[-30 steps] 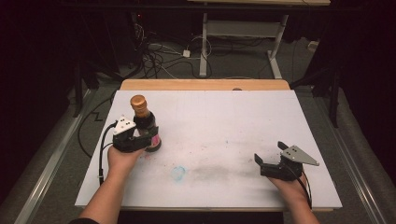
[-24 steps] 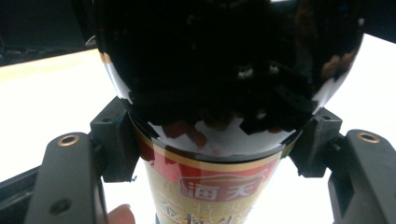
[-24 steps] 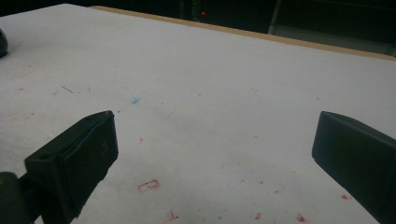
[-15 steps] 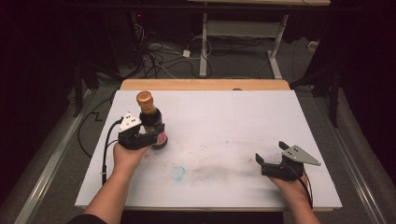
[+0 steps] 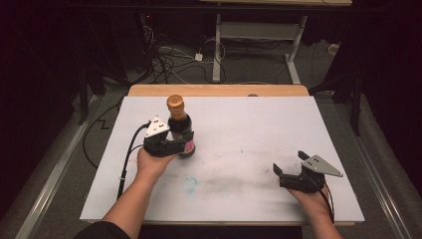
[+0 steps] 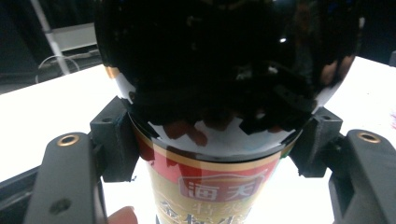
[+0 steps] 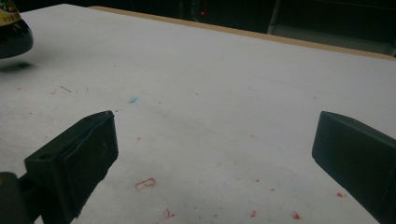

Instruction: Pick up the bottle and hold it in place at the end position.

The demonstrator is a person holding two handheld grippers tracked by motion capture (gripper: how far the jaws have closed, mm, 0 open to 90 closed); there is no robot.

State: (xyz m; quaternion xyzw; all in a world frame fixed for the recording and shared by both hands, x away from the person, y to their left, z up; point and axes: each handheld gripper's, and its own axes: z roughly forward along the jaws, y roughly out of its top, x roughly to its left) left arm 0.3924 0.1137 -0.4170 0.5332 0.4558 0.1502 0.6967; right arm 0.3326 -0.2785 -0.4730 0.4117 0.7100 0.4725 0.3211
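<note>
A person at a white-topped table (image 5: pixel 239 129) holds a dark glass bottle (image 5: pixel 180 130) in the left gripper (image 5: pixel 180 146), its two black jaws clamped on the bottle's lower body at either side. The bottle stands upright at about ten o'clock from the table's centre, its gold-brown cap (image 5: pixel 174 103) uppermost and a red-and-gold label (image 6: pixel 219 193) showing between the jaws in the left gripper view. In the right gripper view the bottle's base (image 7: pixel 11 35) appears clear of the tabletop, with a shadow beneath it. The right gripper (image 5: pixel 288 168) rests low at about four o'clock, well apart from the bottle, its jaws spread wide with nothing between them but bare tabletop. Faint red specks (image 7: pixel 254 213) and a pale blue smudge (image 5: pixel 189 184) mark the white surface near its front edge. Cables (image 5: pixel 169 59) lie on the floor beyond the table's far, wooden edge (image 5: pixel 219 90).
</note>
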